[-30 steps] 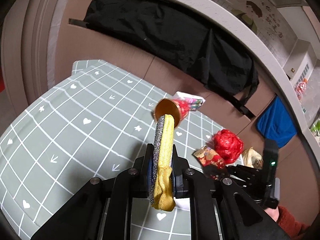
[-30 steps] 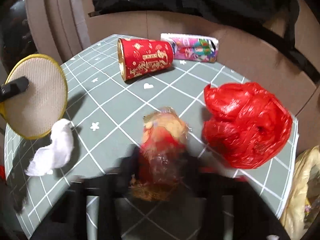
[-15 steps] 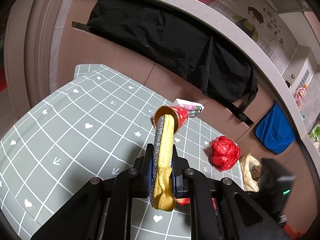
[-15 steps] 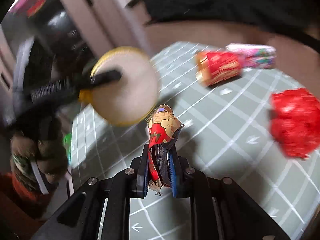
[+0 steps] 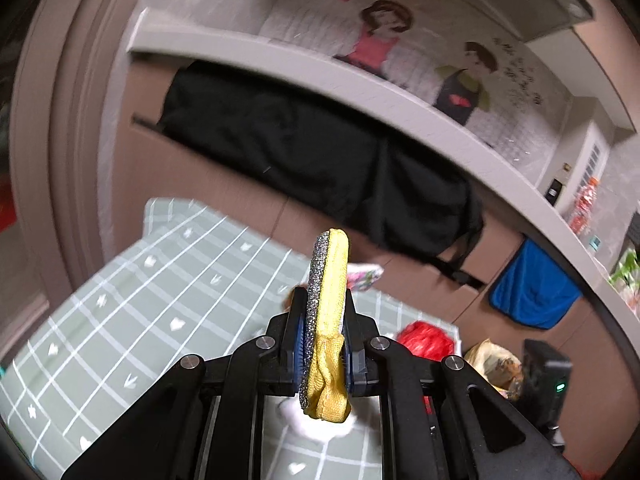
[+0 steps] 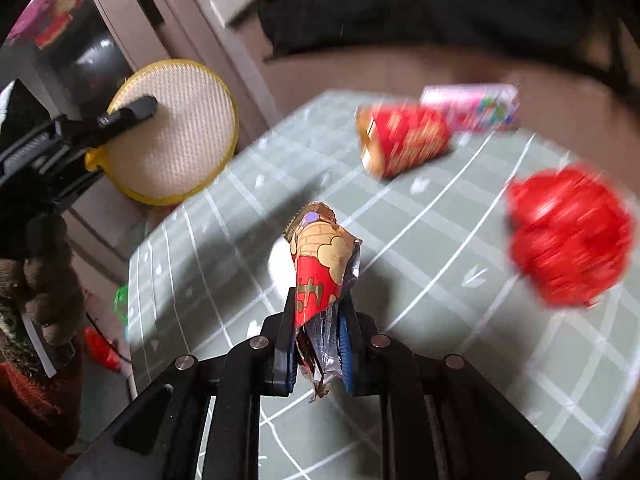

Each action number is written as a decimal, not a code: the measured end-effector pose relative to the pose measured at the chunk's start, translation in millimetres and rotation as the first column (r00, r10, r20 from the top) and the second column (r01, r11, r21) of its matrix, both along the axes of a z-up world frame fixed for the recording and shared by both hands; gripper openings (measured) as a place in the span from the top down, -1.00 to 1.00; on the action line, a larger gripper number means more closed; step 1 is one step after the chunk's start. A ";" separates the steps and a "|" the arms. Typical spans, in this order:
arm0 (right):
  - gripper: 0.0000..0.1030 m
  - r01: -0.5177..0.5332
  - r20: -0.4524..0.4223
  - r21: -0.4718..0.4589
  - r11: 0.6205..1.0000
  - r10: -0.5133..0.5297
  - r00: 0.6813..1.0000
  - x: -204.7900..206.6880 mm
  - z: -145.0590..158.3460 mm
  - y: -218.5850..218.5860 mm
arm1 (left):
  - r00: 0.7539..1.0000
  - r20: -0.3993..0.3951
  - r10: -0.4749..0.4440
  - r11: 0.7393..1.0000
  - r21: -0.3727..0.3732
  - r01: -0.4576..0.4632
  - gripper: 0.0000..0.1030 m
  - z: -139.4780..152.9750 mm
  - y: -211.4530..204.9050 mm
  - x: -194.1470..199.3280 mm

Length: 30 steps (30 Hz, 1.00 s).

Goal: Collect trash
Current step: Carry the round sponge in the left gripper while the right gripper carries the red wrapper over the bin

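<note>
The right hand-held gripper (image 6: 318,344) is clenched on a crumpled red-and-gold snack wrapper (image 6: 320,268), which stands up between the jaws, lifted clear above the table (image 6: 440,280) with its grey-green grid cloth. The left hand-held gripper (image 5: 325,344) grips a round yellow-rimmed scrubbing pad (image 5: 326,312) edge-on; from the right wrist view the same pad (image 6: 172,132) hangs out past the table's left edge. So the step in hand looks like carrying one picked-up piece away — the next move would call for finding a bin or bag to drop it in, and none shows in either view. More trash lies on the table: a red can on its side (image 6: 404,144) near the far edge, a pink packet (image 6: 472,106) just behind it, and a crumpled red plastic bag (image 6: 568,236) toward the right edge. A yellowish bag (image 5: 492,364) sits beyond that edge. Something white (image 5: 316,424) lies on the cloth below the left jaws, mostly hidden by them — I cannot say what it is. The right view is motion-blurred, so the can's lettering is unreadable.
</note>
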State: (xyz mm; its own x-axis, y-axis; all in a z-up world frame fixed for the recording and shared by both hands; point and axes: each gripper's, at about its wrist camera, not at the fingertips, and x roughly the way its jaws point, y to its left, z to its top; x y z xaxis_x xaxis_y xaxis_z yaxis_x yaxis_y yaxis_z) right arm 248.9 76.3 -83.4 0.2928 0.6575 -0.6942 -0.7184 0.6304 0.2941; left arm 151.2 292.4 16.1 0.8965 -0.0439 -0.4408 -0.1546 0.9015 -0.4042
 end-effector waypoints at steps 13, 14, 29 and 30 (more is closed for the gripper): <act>0.70 0.248 0.305 0.107 0.963 -0.269 0.913 13.0 121.3 -122.7 | 0.973 0.152 -0.177 0.967 0.212 0.143 0.71 71.2 -139.2 42.7; 0.70 0.267 0.324 0.114 0.957 -0.290 0.901 12.3 128.6 -134.6 | 0.967 0.164 -0.196 0.961 0.227 0.156 0.71 76.2 -152.6 45.6; 0.68 0.527 0.420 0.164 0.834 -0.542 0.728 5.0 158.1 -296.5 | 0.867 0.141 -0.477 0.874 0.177 0.452 0.71 74.5 -327.0 113.0; 0.68 0.540 0.423 0.158 0.826 -0.551 0.719 5.0 156.1 -304.3 | 0.862 0.127 -0.491 0.867 0.173 0.468 0.71 69.8 -337.0 118.0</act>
State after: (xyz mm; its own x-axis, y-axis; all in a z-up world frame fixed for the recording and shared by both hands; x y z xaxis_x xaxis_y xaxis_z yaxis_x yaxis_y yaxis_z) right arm 253.9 -228.0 72.7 0.8691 0.3025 -0.3915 -0.3045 0.9507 0.0586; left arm 269.1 -44.6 85.9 0.8382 -0.4383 -0.3245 0.3673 0.8935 -0.2582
